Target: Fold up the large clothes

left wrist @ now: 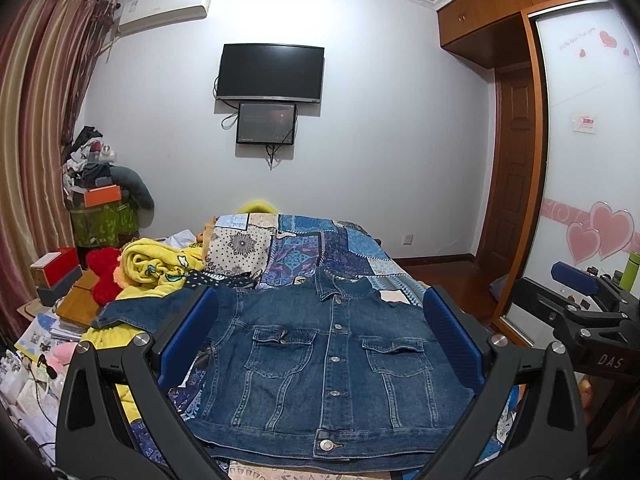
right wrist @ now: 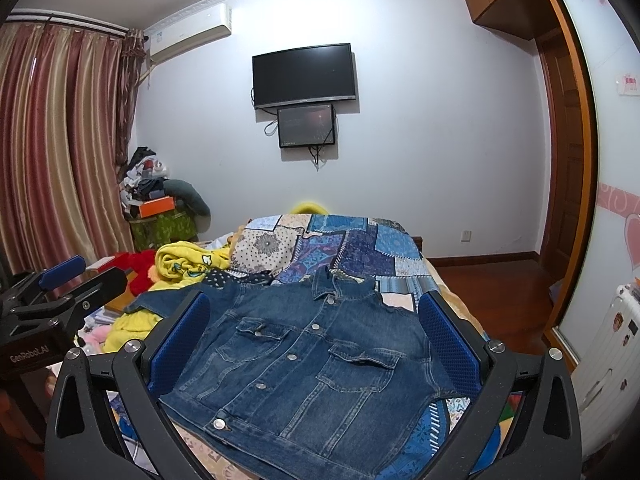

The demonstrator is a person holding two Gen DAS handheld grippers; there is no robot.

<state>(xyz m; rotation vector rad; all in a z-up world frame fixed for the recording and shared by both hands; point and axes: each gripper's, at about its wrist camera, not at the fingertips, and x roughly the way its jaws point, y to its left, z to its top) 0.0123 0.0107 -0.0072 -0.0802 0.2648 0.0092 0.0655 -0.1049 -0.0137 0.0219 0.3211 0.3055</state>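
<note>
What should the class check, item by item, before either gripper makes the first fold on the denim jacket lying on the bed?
1. Denim jacket lies front up, buttoned, body flat on the patchwork quilt: ok.
2. Left gripper open, holding nothing: ok.
3. Right gripper open, holding nothing: ok.
4. Sleeves laid out flat: not ok; one sleeve trails over the yellow blanket, the other cannot be seen.
5. Space beside the jacket: not ok on the blanket side, where the blanket and a red plush toy crowd the bed.
6. Hem free of the quilt: cannot tell.
</note>
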